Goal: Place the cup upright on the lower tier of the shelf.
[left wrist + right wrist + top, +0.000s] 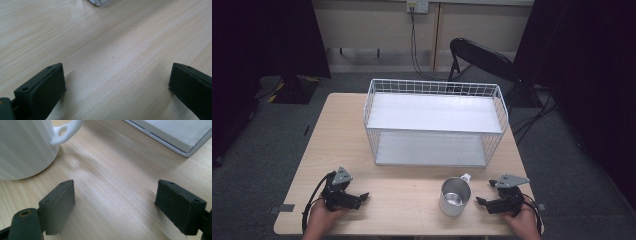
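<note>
A metal mug (454,196) with a pale handle stands upright near the table's front edge, right of the middle. In the right gripper view the mug (25,147) is at the upper left, its handle pointing toward the rack. My right gripper (485,194) rests just right of the mug, open, with bare wood between its jaws (115,192). My left gripper (358,193) lies at the front left of the table, well away from the mug. It is open too, over bare wood (116,75).
A white wire rack (434,86) with two flat shelves stands on the wooden table (337,130) behind the mug; its front corner (175,143) shows in the right gripper view. A black folding chair (479,57) stands behind the table.
</note>
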Motion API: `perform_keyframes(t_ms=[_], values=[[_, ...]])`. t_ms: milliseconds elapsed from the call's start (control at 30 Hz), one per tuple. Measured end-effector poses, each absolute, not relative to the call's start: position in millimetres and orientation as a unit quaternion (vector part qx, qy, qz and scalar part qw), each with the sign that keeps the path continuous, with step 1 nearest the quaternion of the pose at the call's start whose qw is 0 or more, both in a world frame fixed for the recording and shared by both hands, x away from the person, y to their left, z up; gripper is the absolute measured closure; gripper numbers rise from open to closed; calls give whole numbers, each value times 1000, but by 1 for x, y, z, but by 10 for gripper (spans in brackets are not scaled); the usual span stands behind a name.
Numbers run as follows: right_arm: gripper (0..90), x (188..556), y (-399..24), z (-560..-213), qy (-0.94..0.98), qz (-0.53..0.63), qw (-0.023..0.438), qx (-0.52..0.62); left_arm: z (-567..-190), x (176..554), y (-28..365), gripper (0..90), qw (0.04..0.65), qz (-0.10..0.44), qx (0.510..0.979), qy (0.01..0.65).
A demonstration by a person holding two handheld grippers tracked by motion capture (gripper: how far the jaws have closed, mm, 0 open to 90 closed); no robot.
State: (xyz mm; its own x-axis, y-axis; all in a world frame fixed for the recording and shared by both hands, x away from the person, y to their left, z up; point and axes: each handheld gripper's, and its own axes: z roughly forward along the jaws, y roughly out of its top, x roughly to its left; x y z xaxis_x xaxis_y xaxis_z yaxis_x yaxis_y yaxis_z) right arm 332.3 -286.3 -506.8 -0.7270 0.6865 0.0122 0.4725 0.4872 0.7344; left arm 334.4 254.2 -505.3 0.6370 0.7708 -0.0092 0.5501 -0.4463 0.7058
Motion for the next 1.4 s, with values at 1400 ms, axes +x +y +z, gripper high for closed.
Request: perform_keyframes(t_ms=[1400], values=[[172,315,-248,-408,849,435,104,280,-505,334,254,0,347,159,835,395]])
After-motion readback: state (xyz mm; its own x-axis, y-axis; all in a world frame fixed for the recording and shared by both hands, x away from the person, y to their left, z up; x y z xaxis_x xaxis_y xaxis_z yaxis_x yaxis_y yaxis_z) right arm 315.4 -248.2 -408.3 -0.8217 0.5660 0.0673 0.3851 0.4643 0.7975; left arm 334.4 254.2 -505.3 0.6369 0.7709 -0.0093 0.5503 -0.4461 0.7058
